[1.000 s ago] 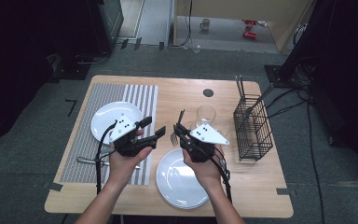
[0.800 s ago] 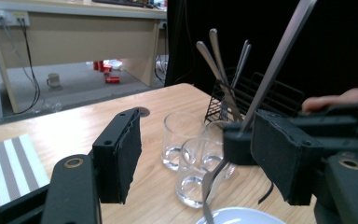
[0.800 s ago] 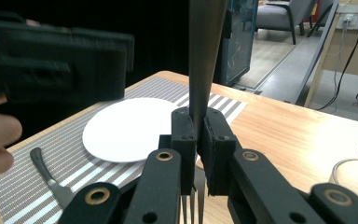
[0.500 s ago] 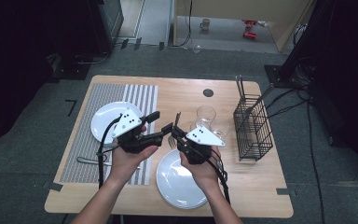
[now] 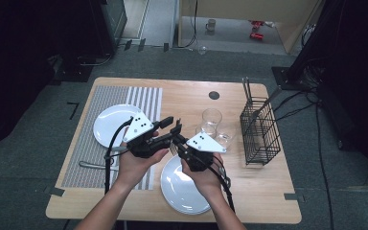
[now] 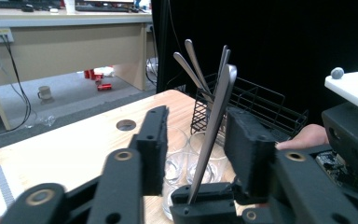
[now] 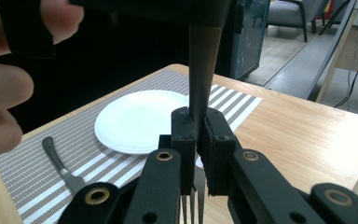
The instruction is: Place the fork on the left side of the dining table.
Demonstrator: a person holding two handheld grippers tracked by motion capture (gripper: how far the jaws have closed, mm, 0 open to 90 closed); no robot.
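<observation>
Fork [image 7: 200,65] clamped upright in right claw [image 7: 199,140], handle between parted left claw [image 6: 193,144] jaws above bench [image 5: 182,98] centre, claws now closer; glasses [image 5: 211,120], rack [image 5: 258,134] rightward.

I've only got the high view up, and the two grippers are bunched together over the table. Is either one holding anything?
Observer: Yes. In the right gripper view the right gripper is shut on a fork, handle up, tines down between its jaws.
Operator: And the left one?
Observer: The left gripper is open; in its own view the fork's handle stands in the gap between its jaws, with space on both sides.
Operator: Any other cutlery around?
Observer: The left gripper view shows several handles standing upright in the black wire basket. The right gripper view shows another utensil lying flat on the striped mat, beside the white plate.
</observation>
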